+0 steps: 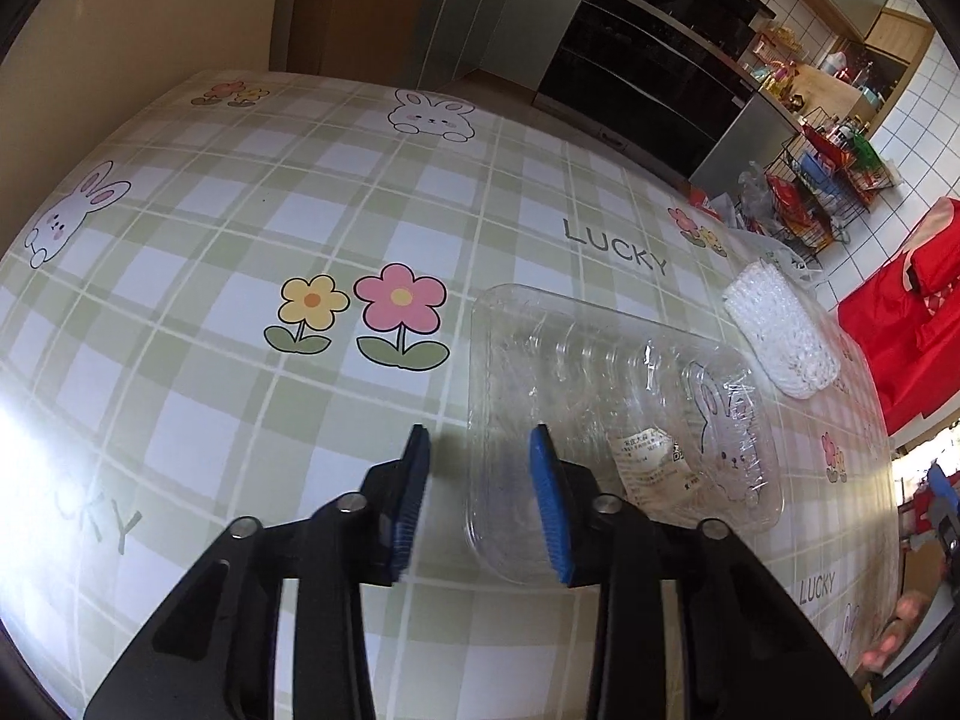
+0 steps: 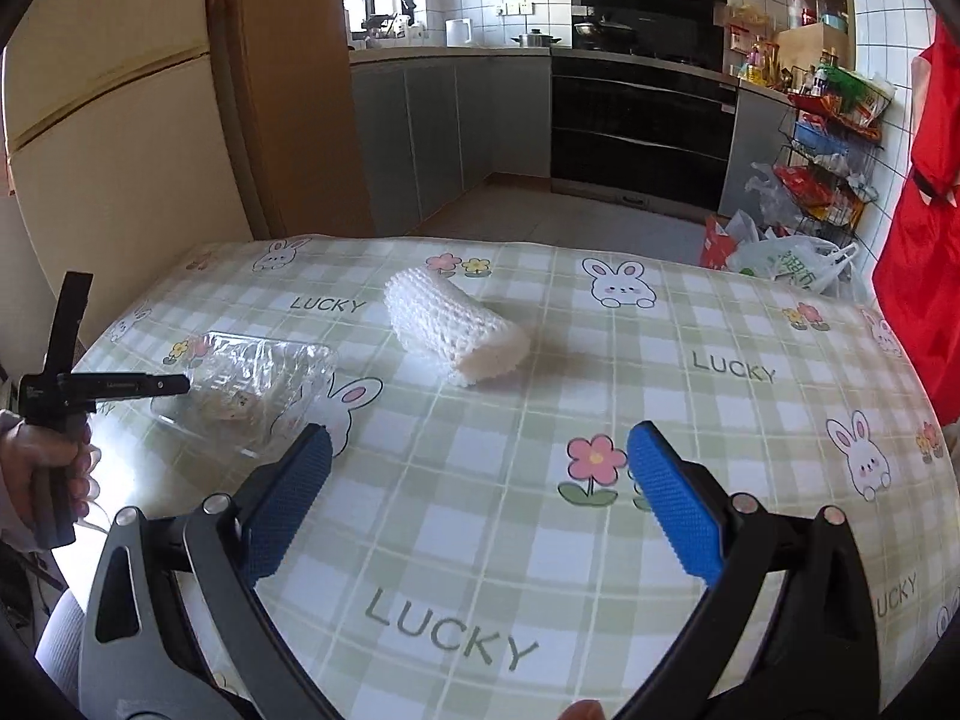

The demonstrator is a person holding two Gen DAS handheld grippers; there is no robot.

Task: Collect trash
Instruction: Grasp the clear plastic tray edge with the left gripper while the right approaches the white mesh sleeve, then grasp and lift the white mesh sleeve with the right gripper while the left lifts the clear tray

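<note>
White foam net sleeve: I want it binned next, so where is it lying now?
The white foam net sleeve lies mid-table in the right wrist view on the checked tablecloth, right of the clear plastic tray; the left wrist view shows it beyond that tray's far right end.

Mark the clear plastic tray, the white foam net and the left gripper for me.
clear plastic tray (image 1: 600, 372), left wrist view, ribbed middle of its base
white foam net (image 2: 447, 315), right wrist view, top of the roll
left gripper (image 1: 480, 504), left wrist view, midway between fingertips
</note>
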